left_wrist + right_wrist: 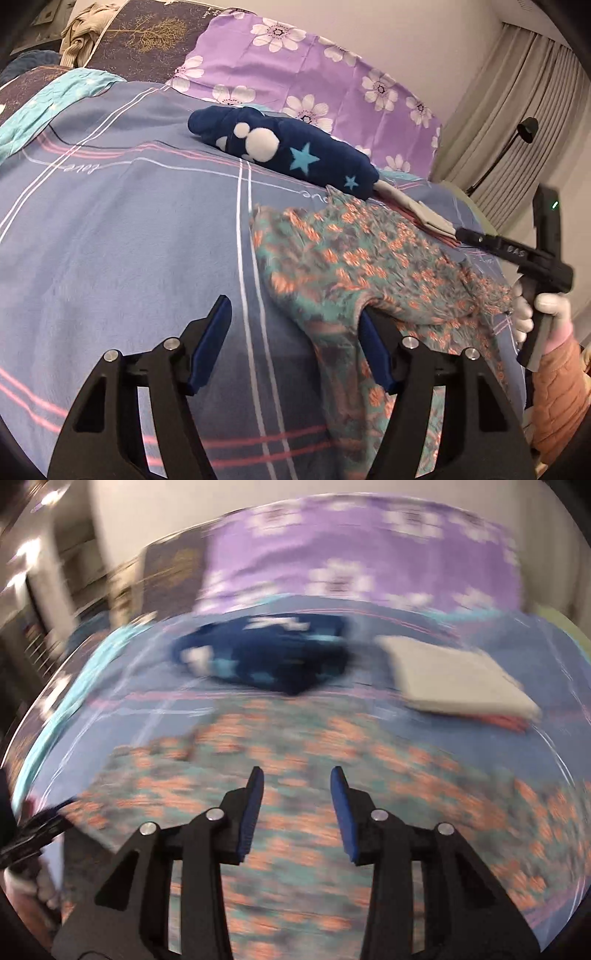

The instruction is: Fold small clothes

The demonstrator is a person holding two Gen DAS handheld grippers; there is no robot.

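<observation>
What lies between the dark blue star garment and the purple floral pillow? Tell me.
Nothing shows between them: in the left wrist view the dark blue star garment lies against the foot of the purple floral pillow, apart from a bare strip of striped bedsheet at its left end.

**Counting the things on the bed**

There is 1 flowery orange-and-green garment (354,258) spread out. There is 1 dark blue garment with stars (284,147). There is 1 small stack of folded clothes (458,679), grey on top. There is 1 purple pillow with white flowers (295,70). There are 2 grippers: the left gripper (295,314) and the right gripper (297,775).
</observation>
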